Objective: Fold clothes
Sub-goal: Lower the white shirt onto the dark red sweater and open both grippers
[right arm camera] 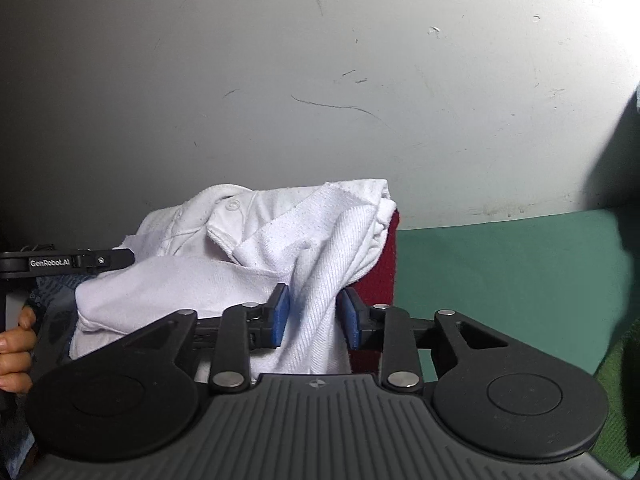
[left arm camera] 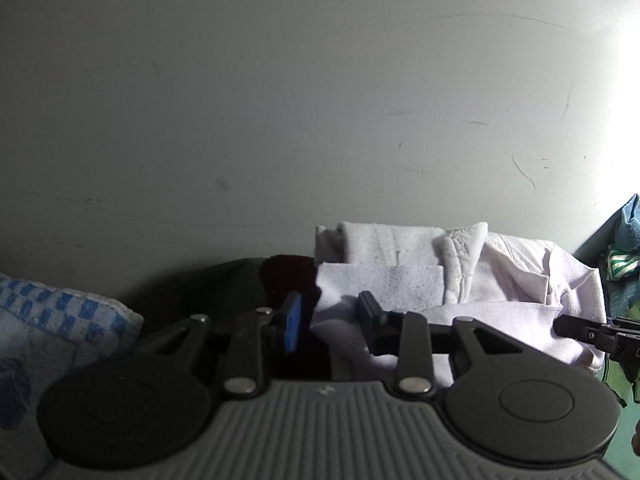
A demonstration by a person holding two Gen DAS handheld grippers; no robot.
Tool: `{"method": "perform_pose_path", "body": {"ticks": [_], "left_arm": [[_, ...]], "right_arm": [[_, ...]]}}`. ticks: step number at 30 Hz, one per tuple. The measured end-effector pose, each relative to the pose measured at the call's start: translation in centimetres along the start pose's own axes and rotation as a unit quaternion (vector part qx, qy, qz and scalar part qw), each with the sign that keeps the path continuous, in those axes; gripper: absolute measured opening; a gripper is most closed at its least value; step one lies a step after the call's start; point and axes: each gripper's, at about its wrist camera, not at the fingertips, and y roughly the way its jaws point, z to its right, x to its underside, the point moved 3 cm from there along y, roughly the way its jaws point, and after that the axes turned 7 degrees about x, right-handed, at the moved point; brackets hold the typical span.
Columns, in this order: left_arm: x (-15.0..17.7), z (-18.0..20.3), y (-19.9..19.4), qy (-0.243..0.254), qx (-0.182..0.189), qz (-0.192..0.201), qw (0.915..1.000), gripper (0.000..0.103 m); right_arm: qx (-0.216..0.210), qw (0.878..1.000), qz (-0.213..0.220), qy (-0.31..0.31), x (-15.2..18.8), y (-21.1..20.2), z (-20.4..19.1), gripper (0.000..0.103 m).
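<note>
A folded white garment (left arm camera: 460, 280) lies on top of a dark red cloth (left arm camera: 288, 276) against the wall. My left gripper (left arm camera: 330, 318) is open at the garment's left end, with white fabric between its blue pads (left arm camera: 294, 322) but not pinched. My right gripper (right arm camera: 314, 318) is open too, and a hanging fold of the white garment (right arm camera: 316, 280) sits loose between its pads (right arm camera: 280, 316). The dark red cloth (right arm camera: 384, 264) shows under the garment's right side. Each view catches the other gripper's finger at its edge.
A grey scuffed wall (left arm camera: 280, 100) stands close behind. A blue-and-white checked cloth (left arm camera: 60, 320) lies at the left, and a pile of blue and green clothes (left arm camera: 624, 248) at the right. A green surface (right arm camera: 500, 280) stretches right. A person's hand (right arm camera: 16, 344) holds the left gripper.
</note>
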Motion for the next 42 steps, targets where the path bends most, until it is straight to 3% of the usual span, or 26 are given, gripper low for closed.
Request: {"method": "perform_pose_path", "body": {"ticks": [2, 4, 7, 9, 11, 13, 17, 19, 21, 23, 25, 27, 30, 34, 35, 37, 42], "left_arm": [[0.1, -0.2, -2.1, 0.020, -0.020, 0.019, 0.9994, 0.036], [0.2, -0.2, -4.8, 0.032, -0.039, 0.056, 0.9972, 0.033], [-0.2, 0.2, -8.3, 0.032, -0.030, 0.097, 0.9943, 0.033], [-0.7, 1.5, -8.6, 0.034, 0.001, 0.090, 0.9954, 0.031], [-0.6, 3.3, -7.5, 0.035, 0.053, 0.057, 0.9964, 0.032], [0.1, 4.8, -5.9, 0.045, 0.057, 0.043, 0.9965, 0.032], [2.6, 4.4, -2.2, 0.053, 0.025, -0.006, 0.9983, 0.034], [4.1, 3.6, -1.5, 0.057, 0.018, -0.009, 0.9982, 0.043], [4.4, 3.4, -1.8, 0.076, 0.016, -0.003, 0.9970, 0.049], [4.0, 3.4, -2.2, 0.091, 0.015, -0.003, 0.9957, 0.049], [2.8, 3.8, -3.6, 0.104, 0.017, 0.021, 0.9942, 0.041], [1.5, 4.4, -3.7, 0.109, 0.014, 0.043, 0.9930, 0.043], [-0.2, 4.8, -2.7, 0.105, 0.012, 0.051, 0.9930, 0.045], [-0.5, 3.9, 1.3, 0.088, -0.028, 0.027, 0.9953, 0.042], [-0.2, 3.4, 2.3, 0.088, -0.033, 0.019, 0.9954, 0.045], [0.7, 2.7, 3.8, 0.084, -0.040, 0.010, 0.9956, 0.061], [1.2, 2.8, 3.2, 0.109, -0.041, 0.016, 0.9931, 0.061]], "right_arm": [[0.009, 1.000, 0.005, 0.001, 0.1, -0.6, 0.8, 0.042], [0.023, 0.999, 0.040, -0.006, -1.1, -2.3, 1.1, 0.041], [0.030, 0.995, 0.089, -0.040, -2.2, -3.9, -0.2, 0.038], [0.021, 0.995, 0.085, -0.050, -2.1, -3.6, -1.1, 0.038], [0.011, 0.995, 0.080, -0.060, -1.9, -3.2, -2.0, 0.036], [0.008, 0.994, 0.077, -0.073, -1.5, -2.5, -2.9, 0.036], [-0.002, 0.997, 0.030, -0.073, 0.1, -0.2, -3.4, 0.036], [-0.027, 0.996, 0.004, -0.080, 1.4, 0.4, -3.5, 0.037], [-0.022, 0.992, 0.019, -0.126, 1.8, -0.3, -4.0, 0.037], [-0.014, 0.990, 0.038, -0.134, 1.2, -1.0, -4.1, 0.032], [-0.026, 0.992, 0.070, -0.104, -0.1, -2.2, -3.7, 0.029], [-0.026, 0.991, 0.095, -0.091, -1.5, -2.5, -3.8, 0.025], [-0.023, 0.993, 0.077, -0.090, -2.8, -0.3, -4.7, 0.022], [0.000, 0.999, 0.045, -0.024, -3.3, 3.2, -3.0, 0.019], [0.004, 0.999, 0.040, -0.011, -3.3, 4.0, -2.4, 0.019], [0.011, 0.999, 0.032, 0.014, -3.1, 5.4, -1.2, 0.019], [-0.004, 0.999, 0.050, 0.016, -3.5, 3.6, -1.0, 0.021]]}}
